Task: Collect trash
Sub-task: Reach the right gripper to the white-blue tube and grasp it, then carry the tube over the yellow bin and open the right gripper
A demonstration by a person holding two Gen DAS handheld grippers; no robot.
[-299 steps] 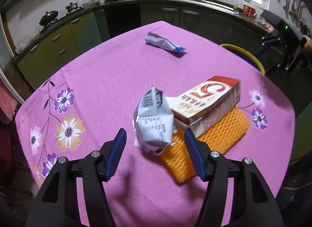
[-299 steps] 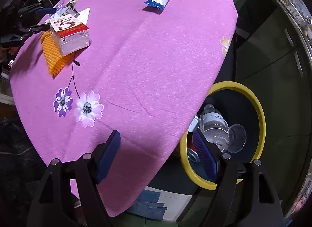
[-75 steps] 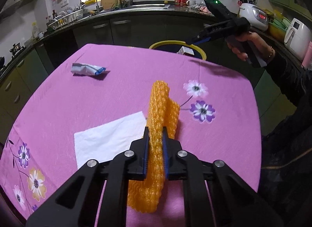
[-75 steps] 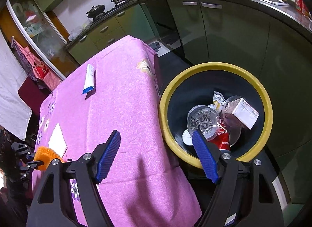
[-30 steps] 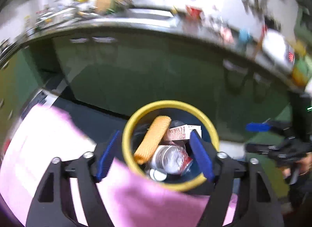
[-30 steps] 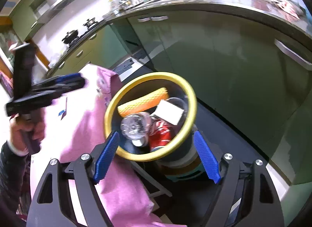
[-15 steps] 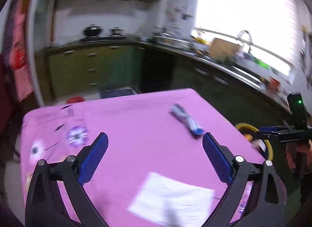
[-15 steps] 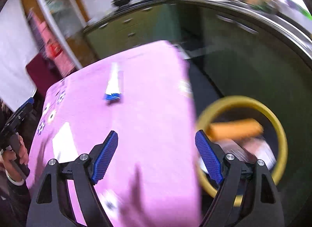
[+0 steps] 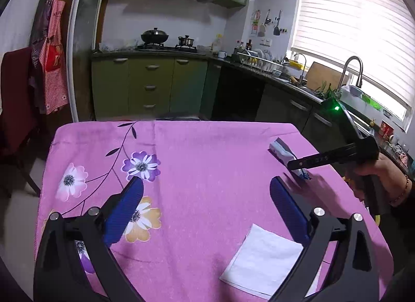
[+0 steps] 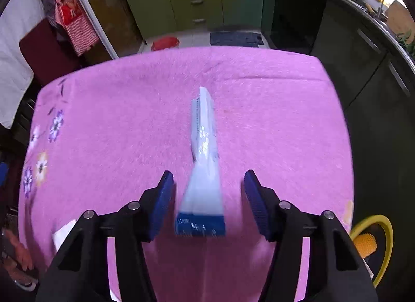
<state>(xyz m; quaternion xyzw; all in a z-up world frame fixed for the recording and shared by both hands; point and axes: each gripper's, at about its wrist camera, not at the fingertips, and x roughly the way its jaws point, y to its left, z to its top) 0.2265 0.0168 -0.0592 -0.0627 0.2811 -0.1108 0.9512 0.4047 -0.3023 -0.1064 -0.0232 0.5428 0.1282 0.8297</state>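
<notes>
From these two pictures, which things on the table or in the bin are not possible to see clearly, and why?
- Printing on the white and blue wrapper: right wrist view, motion blur.
- Same wrapper, left wrist view: its near end is hidden behind the right gripper.
- Yellow bin: right wrist view, mostly hidden by the gripper's finger; only an orange foam net shows.
- White napkin: left wrist view, corner hidden behind the left gripper finger.

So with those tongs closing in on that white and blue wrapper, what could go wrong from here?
The right tongs have just been closing, but the pads do not yet touch the wrapper between them. It lies flat and thin, so it may slide or get only pinched at an edge. The pads could also snag the pink tablecloth. The yellow-rimmed bin sits below the table edge, so a loosely held wrapper might fall short.
</notes>
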